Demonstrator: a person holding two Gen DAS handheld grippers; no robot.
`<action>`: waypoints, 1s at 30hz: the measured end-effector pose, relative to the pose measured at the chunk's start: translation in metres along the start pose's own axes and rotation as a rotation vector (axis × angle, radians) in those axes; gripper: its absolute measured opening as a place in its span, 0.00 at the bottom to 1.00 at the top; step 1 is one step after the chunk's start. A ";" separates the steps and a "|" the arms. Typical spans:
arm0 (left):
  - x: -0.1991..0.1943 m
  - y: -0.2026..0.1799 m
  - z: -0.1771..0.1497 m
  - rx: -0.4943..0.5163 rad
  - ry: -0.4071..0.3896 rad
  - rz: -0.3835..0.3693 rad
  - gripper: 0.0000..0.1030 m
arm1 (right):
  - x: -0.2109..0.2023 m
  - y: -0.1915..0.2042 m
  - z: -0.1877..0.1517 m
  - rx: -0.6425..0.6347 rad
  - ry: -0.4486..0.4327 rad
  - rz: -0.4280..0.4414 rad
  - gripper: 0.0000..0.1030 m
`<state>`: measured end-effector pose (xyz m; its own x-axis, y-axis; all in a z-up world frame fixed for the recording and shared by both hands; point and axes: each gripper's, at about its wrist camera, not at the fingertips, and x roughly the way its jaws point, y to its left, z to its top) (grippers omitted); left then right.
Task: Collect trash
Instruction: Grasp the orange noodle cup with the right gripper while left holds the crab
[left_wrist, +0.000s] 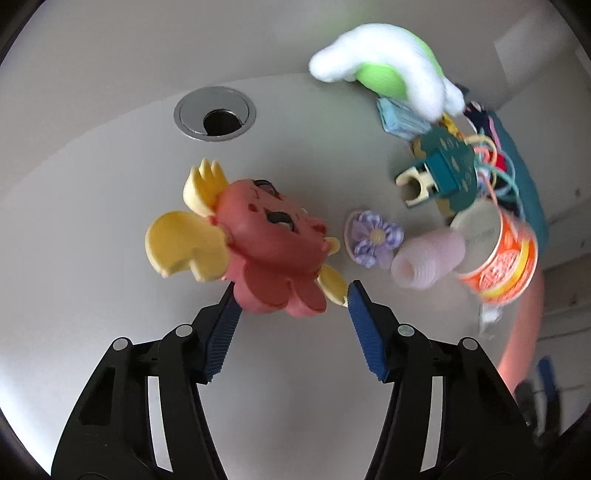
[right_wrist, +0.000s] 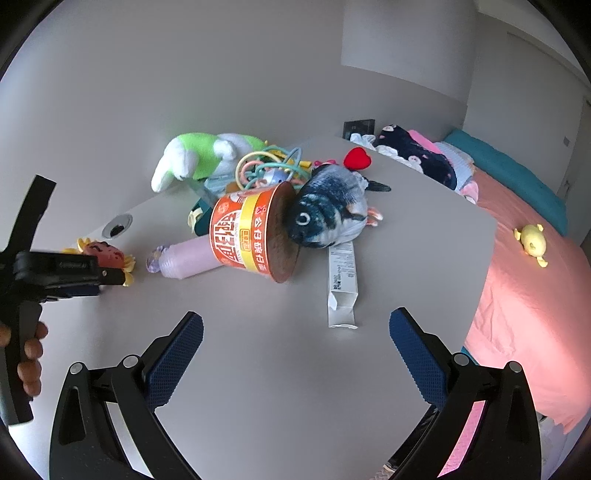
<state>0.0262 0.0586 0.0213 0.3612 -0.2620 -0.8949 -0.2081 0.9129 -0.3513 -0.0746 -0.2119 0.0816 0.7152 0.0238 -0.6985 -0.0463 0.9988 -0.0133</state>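
Nearest, my left hand-held gripper (left_wrist: 291, 295) gapes around the crab toy (left_wrist: 266, 254), right hand-held gripper (right_wrist: 295, 343) open; I'd pinch the light, crushable noodle cup (right_wrist: 255, 232) at twelve o'clock by its rim.

- Grey table (right_wrist: 406, 251) carries the toy pile at twelve o'clock.
- On it: noodle cup (right_wrist: 251, 232), white carton (right_wrist: 341, 284), fish plush (right_wrist: 328, 206), crab toy (left_wrist: 266, 254).
- Pink bed (right_wrist: 535, 314), three o'clock.

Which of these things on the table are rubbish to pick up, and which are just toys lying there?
Rubbish, probably:
noodle cup
white carton
lilac bottle

Just lying about:
crab toy
fish plush
green plush
red heart
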 end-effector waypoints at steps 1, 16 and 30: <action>0.000 0.002 0.004 -0.022 -0.002 0.005 0.56 | -0.002 -0.002 0.000 0.004 -0.003 0.000 0.98; -0.003 0.030 0.064 -0.206 -0.058 0.050 0.63 | -0.009 0.000 0.001 -0.021 -0.027 -0.029 0.98; -0.051 0.033 0.043 -0.045 -0.232 -0.091 0.62 | 0.022 0.036 0.035 -0.033 0.004 0.000 0.92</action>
<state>0.0403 0.1160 0.0667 0.5785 -0.2586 -0.7736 -0.2037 0.8726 -0.4440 -0.0364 -0.1736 0.0906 0.7120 0.0236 -0.7017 -0.0691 0.9969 -0.0366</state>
